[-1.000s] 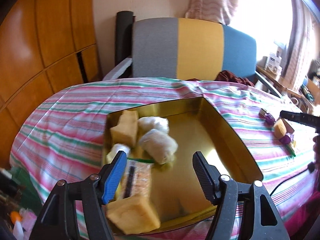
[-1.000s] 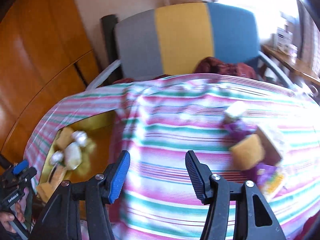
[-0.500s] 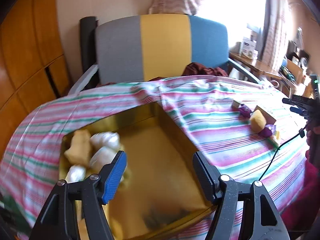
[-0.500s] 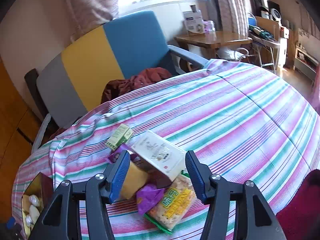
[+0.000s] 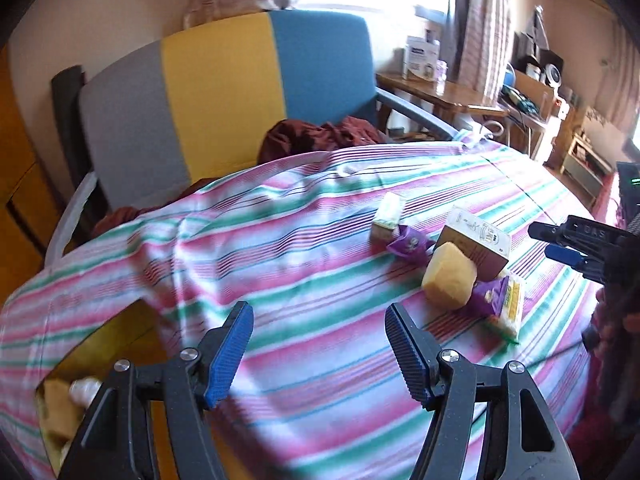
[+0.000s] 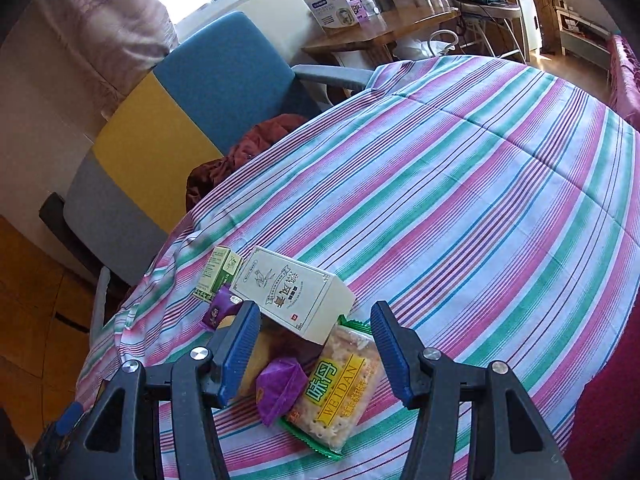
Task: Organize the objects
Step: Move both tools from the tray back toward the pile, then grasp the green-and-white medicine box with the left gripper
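Note:
A pile of snacks lies on the striped tablecloth [image 6: 460, 184]: a white carton [image 6: 296, 294], a small green box [image 6: 218, 274], a yellow block [image 5: 450, 282], two purple packets [image 6: 280, 392] and a WEIDAN cracker packet [image 6: 340, 384]. My right gripper [image 6: 314, 344] hovers open just over the pile, the cracker packet and one purple packet showing between its fingers, untouched. My left gripper [image 5: 320, 344] stands open over bare cloth, left of the pile. The right gripper [image 5: 546, 241] shows at the right edge of the left wrist view.
A gold tin [image 5: 108, 336] with several wrapped items sits at the lower left. Behind the table stands a grey, yellow and blue chair [image 5: 224, 92] with a dark red cloth [image 5: 316, 136] on it. A cluttered wooden side table [image 6: 380, 36] is at the far right.
The left gripper swung from over the gold tin to the right, toward the pile. The right gripper rolled and came down over the pile. Both kept their jaws as they were.

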Action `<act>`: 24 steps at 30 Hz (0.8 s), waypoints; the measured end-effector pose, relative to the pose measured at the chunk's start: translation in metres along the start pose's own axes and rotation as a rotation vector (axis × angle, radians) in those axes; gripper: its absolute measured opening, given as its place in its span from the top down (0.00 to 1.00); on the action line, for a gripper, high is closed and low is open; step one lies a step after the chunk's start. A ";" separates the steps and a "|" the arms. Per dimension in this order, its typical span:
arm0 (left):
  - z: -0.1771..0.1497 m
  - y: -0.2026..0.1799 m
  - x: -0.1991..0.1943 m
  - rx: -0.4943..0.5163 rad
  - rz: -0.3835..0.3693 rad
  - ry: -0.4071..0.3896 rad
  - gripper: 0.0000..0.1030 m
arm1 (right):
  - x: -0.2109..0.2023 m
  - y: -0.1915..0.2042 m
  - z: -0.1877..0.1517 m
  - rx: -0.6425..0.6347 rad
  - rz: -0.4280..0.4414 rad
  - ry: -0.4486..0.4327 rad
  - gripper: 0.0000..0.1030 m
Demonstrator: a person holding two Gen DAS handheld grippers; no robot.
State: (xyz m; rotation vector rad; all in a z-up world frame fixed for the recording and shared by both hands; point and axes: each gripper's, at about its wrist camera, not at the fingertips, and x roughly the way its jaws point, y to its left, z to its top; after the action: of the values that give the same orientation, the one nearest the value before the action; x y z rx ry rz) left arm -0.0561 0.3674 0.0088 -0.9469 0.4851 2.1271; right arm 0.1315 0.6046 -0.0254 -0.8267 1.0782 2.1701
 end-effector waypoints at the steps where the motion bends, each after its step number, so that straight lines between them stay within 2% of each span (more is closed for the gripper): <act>1: 0.007 -0.005 0.010 0.011 -0.005 0.007 0.33 | 0.001 0.000 0.000 0.002 0.006 0.007 0.43; 7: 0.046 -0.035 0.070 0.090 -0.038 0.040 0.37 | 0.001 -0.001 -0.001 0.014 0.054 0.031 0.43; 12: 0.069 -0.059 0.116 0.171 -0.037 0.061 0.41 | 0.001 0.000 -0.002 0.024 0.098 0.049 0.43; 20: 0.089 -0.077 0.182 0.185 -0.044 0.149 0.41 | 0.003 0.002 -0.003 0.023 0.136 0.080 0.43; 23: 0.092 -0.081 0.195 0.184 -0.051 0.161 0.41 | 0.004 0.002 -0.003 0.020 0.137 0.087 0.43; 24: 0.093 -0.082 0.200 0.184 -0.047 0.166 0.44 | 0.005 0.002 -0.003 0.019 0.135 0.089 0.43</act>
State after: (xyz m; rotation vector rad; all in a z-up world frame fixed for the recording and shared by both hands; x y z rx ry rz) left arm -0.1274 0.5715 -0.0845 -1.0221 0.7213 1.9337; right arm 0.1273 0.6020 -0.0294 -0.8715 1.2288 2.2485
